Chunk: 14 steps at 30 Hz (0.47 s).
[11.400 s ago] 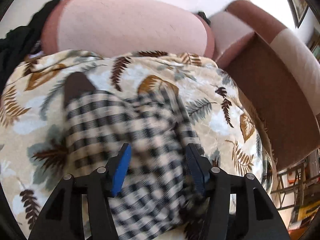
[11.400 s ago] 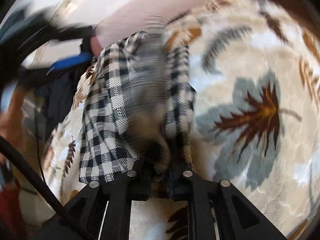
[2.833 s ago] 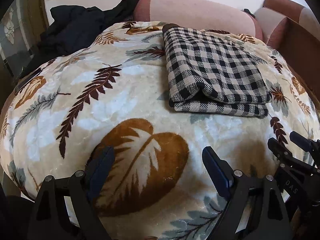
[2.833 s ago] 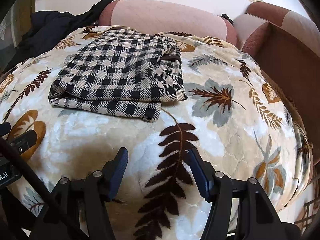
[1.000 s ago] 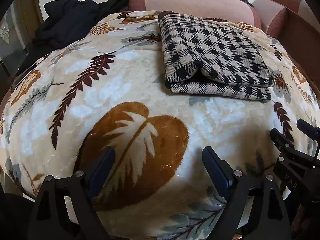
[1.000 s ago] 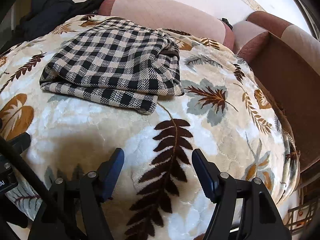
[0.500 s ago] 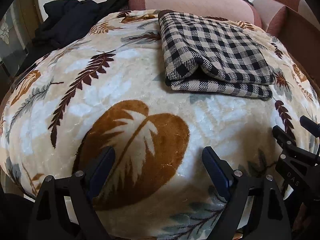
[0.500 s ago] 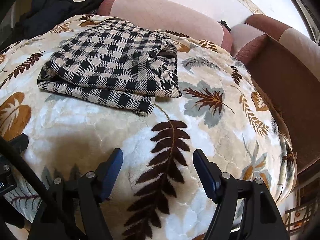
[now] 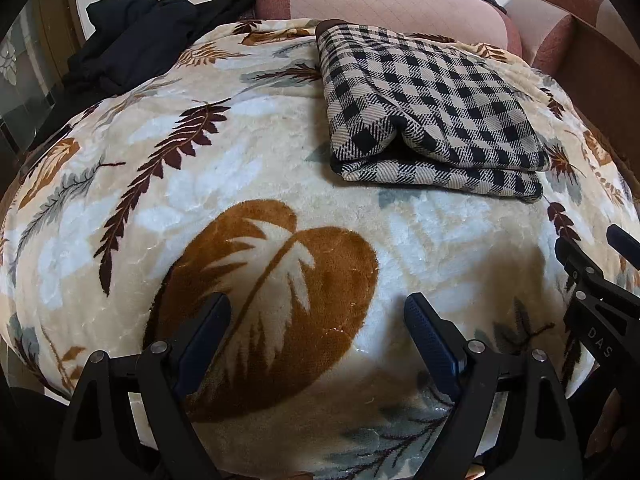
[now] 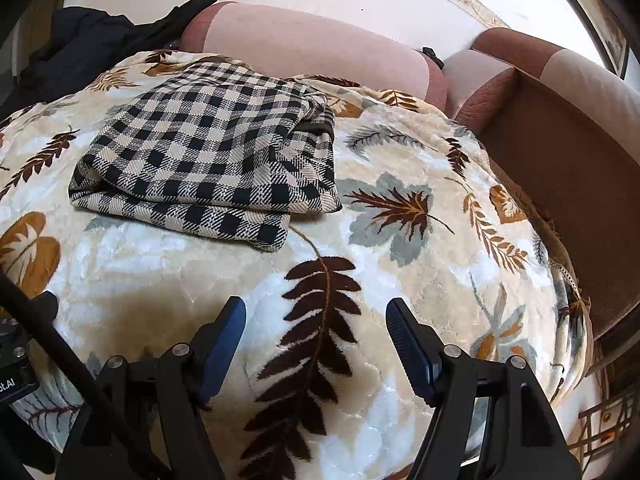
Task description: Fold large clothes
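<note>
From the left wrist, the checked garment (image 9: 432,112) lies folded on the leaf-print blanket (image 9: 200,184), well ahead of the left gripper (image 9: 316,312), wide and empty. From the right wrist, the right gripper (image 10: 316,316) gapes empty too; folding looks finished.

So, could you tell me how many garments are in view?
2: the folded checked garment lies on the leaf-print blanket; a dark garment is heaped at its far left edge. Others may be hidden.
</note>
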Motion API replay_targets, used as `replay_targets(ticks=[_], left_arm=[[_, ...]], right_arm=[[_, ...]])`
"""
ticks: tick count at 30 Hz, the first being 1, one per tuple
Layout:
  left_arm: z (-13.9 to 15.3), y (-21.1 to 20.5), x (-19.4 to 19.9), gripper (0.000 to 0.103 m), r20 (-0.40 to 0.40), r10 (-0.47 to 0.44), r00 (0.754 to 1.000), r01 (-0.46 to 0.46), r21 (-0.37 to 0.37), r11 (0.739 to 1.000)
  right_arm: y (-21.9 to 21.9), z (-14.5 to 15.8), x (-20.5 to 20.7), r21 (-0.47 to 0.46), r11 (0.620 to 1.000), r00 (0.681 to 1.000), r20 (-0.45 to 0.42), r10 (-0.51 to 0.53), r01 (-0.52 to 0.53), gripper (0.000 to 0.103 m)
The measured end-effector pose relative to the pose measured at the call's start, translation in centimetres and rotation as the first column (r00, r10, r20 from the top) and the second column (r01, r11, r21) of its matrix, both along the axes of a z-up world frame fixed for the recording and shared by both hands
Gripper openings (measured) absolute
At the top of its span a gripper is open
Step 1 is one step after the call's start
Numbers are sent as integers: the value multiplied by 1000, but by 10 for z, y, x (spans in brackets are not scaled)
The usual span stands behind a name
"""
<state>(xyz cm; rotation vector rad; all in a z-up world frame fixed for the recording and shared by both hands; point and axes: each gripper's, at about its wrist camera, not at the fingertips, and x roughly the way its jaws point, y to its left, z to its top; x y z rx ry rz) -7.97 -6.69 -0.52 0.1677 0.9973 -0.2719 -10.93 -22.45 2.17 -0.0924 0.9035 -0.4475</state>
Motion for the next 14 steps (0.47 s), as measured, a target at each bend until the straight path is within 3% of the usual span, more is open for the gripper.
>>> replay_targets(ticks=[14], left_arm=[[-1, 0, -1, 88, 3, -6, 1000, 7, -26, 1000]], right_arm=[[0, -1, -1, 10, 1000, 1000, 8, 1, -1, 77]])
